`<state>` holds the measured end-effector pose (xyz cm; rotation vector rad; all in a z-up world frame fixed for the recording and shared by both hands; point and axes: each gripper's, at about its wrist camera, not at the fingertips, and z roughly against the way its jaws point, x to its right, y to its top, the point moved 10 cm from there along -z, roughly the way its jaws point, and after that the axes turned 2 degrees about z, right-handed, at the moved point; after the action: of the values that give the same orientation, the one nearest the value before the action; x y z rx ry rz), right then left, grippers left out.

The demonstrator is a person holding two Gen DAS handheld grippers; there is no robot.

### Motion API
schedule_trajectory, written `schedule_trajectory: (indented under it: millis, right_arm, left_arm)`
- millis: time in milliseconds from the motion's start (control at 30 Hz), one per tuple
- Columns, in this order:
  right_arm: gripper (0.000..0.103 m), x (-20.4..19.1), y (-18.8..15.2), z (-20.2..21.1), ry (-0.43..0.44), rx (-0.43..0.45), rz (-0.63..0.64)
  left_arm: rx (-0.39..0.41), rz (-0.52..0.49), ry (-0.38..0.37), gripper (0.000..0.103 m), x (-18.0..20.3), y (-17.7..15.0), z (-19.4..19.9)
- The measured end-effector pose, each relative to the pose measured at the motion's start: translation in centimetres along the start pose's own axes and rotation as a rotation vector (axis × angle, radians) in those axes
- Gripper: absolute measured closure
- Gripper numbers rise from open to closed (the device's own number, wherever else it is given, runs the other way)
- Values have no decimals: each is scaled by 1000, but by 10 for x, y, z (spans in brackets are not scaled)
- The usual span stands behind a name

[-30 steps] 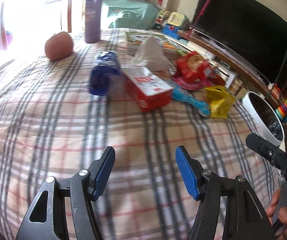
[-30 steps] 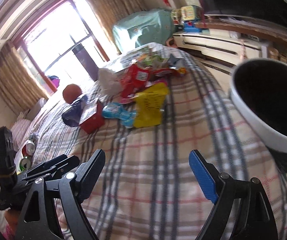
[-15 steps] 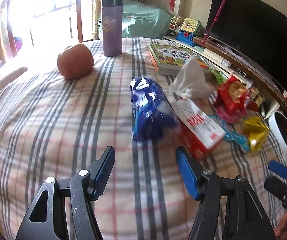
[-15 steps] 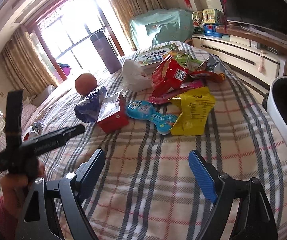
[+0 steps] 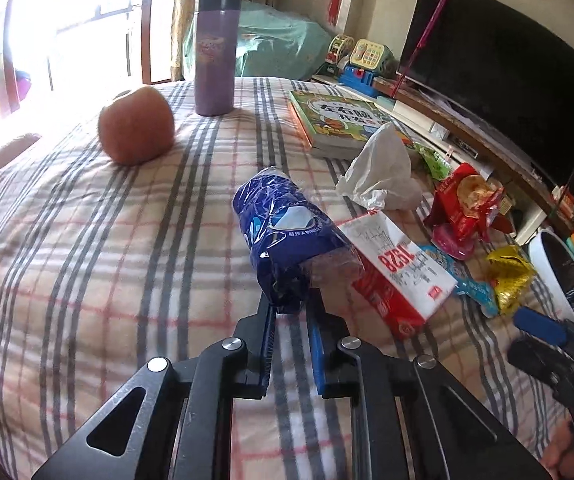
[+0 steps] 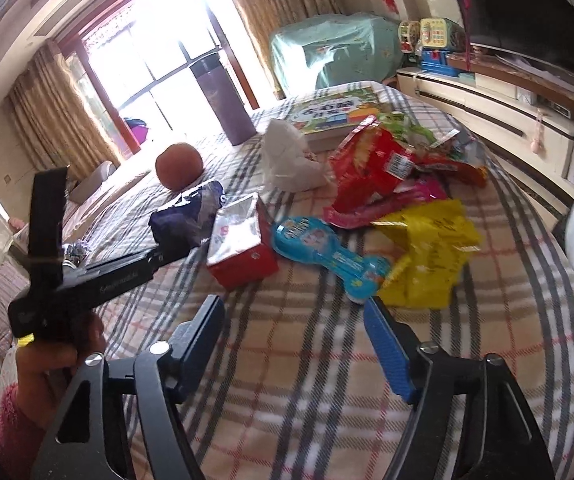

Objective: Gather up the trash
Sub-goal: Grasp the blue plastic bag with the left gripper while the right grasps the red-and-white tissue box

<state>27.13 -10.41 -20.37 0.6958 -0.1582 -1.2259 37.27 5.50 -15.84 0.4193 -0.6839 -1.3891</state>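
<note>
Left cam: the left gripper [image 5: 290, 312] is clamped tight on the near end of the blue wrapper [image 5: 287, 236], which lies on the plaid bedspread [image 5: 87, 240] beside the red tissue box [image 5: 399, 280].

Right cam: the right gripper [image 6: 295, 344] is closing with nothing between its jaws, just short of the yellow wrapper [image 6: 427, 256] and light-blue packet [image 6: 327, 252].

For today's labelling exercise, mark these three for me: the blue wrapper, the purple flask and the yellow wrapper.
blue wrapper [image 5: 287, 236]: left wrist view, crinkled middle of the pack.
purple flask [image 5: 215, 56]: left wrist view, printed body below the dark lid.
yellow wrapper [image 6: 431, 248]: right wrist view, flat middle of the foil.
</note>
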Motion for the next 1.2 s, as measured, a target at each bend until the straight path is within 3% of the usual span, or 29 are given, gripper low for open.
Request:
schedule_trajectory:
  millis: [333, 500, 600, 633, 667, 833, 933, 1133, 1200]
  right_arm:
    - [34, -35, 19, -39, 17, -7, 136]
    - [34, -42, 23, -64, 15, -40, 171]
    - [43, -44, 20, -78, 8, -74, 189]
    - [50, -43, 18, -82, 4, -91, 187]
    - [50, -42, 16, -84, 1, -101, 185]
    - [50, -42, 13, -67, 17, -69, 161]
    - [50, -42, 9, -53, 39, -53, 136]
    - [50, -36, 0, -21, 71, -23, 76]
    - [50, -33, -1, -12, 70, -14, 68]
  left_arm:
    - [-24, 27, -79, 87, -19, -45, 39]
    - [-35, 58, -59, 79, -30, -50, 40]
    - [-32, 70, -44, 59, -33, -50, 42]
    - [-32, 69, -29, 44, -33, -50, 43]
    - [-22, 65, -15, 43, -34, -49, 44]
    - [-16, 60, 4, 42, -29, -47, 49]
    - [9, 39, 16, 29, -25, -42, 54]
    - [34, 29, 90, 29, -28, -27, 39]
    - [28, 29, 106, 36, -29, -25, 32]
